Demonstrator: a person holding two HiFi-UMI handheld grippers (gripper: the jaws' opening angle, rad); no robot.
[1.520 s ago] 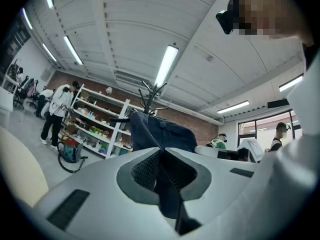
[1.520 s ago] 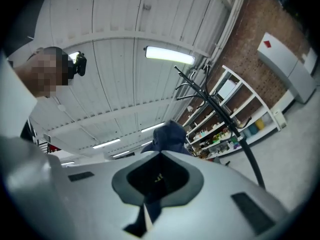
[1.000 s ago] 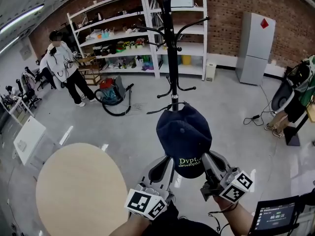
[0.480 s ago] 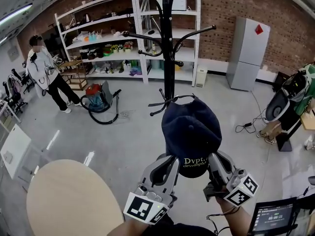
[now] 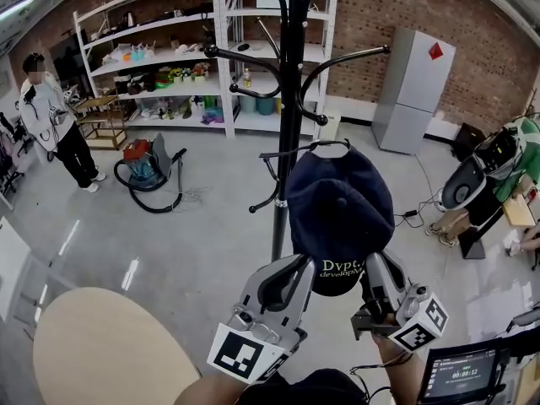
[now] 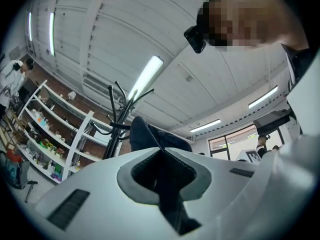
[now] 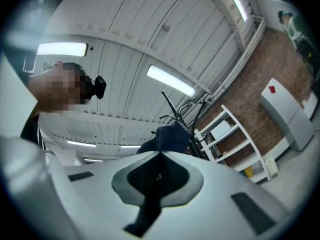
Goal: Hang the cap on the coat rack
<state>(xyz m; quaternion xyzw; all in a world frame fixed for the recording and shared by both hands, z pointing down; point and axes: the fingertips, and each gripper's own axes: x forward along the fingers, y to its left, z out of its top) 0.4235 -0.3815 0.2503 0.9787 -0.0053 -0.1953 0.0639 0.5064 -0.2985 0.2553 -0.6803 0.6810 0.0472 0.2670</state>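
Two grippers are pinching the cap by its brim: the left gripper is clamping the brim's left edge and the right gripper its right edge, and each gripper view is showing dark cloth squeezed between closed jaws. Both are holding the cap up in the air with its crown pointing away from the person, its long axis running from the brim towards the coat rack. That rack is standing just ahead and slightly left, so the left gripper is sitting nearer the pole. A thin lower hook is curving just over the crown's far edge. The cap is looking like soft navy fabric with pale lettering on a stiffer brim; the rack is looking like smooth black metal with slim curved arms
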